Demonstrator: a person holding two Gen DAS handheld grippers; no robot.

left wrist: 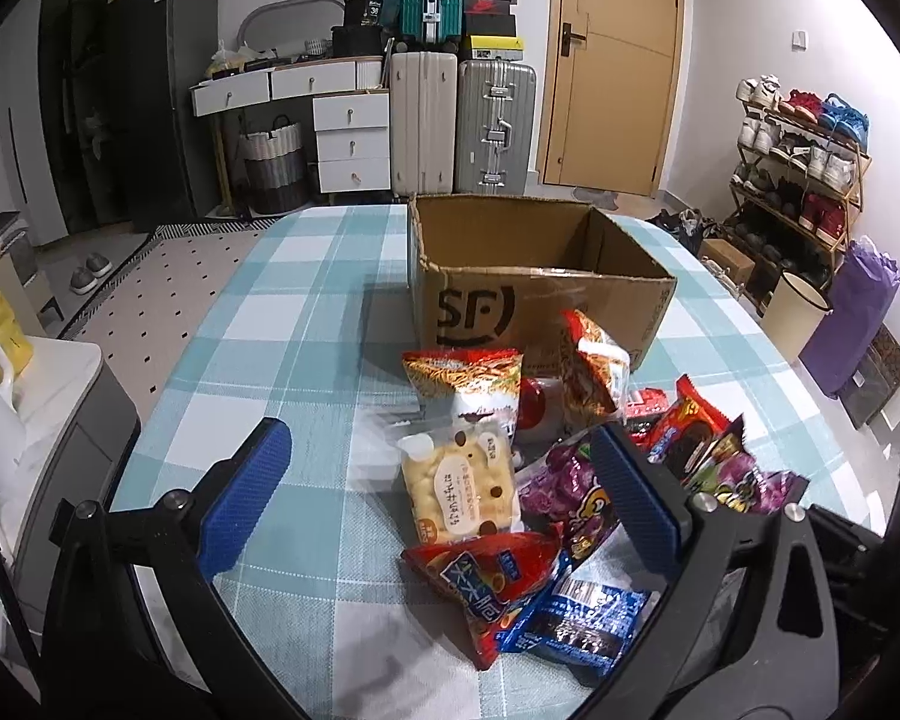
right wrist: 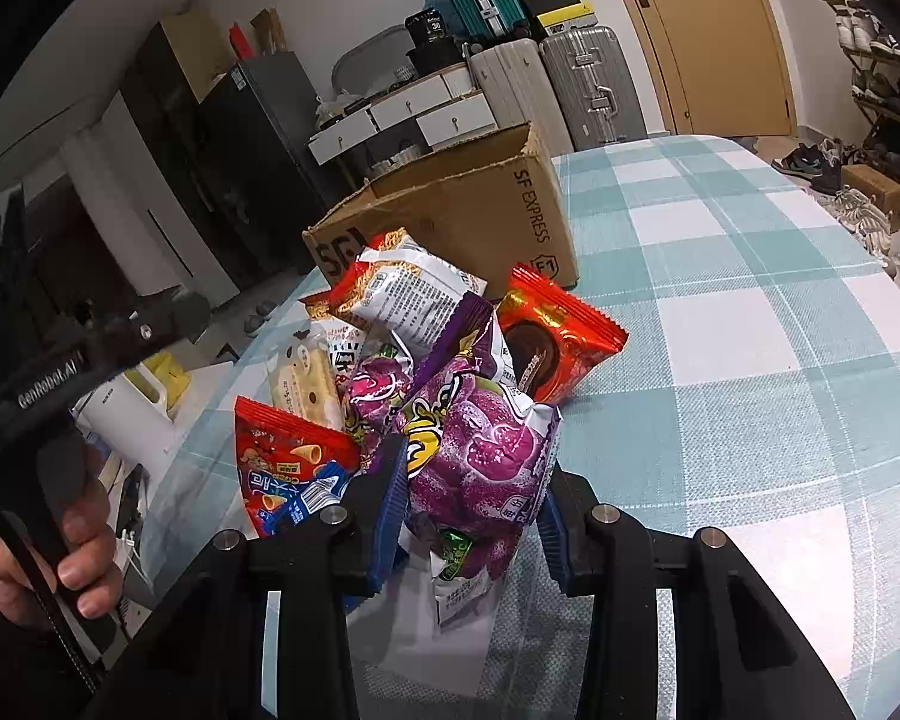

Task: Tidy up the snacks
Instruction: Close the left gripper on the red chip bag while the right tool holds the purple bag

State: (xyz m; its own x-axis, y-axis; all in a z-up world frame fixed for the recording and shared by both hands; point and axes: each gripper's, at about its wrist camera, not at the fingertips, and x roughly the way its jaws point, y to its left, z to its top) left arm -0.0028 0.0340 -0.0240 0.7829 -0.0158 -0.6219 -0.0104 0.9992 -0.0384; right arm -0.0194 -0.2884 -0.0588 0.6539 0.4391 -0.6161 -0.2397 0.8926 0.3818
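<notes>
Right gripper [right wrist: 471, 498] clamps purple packet [right wrist: 480, 450].

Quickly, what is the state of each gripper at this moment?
Left gripper: open, holding nothing.
Right gripper: closed on the purple snack packet.

White walls, wooden door [left wrist: 612, 60], stacked suitcases [left wrist: 462, 120], white drawers [left wrist: 354, 138], shoe rack [left wrist: 804, 180].

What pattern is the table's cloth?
Teal-and-white plaid tablecloth; clearest in the right wrist view.
</notes>
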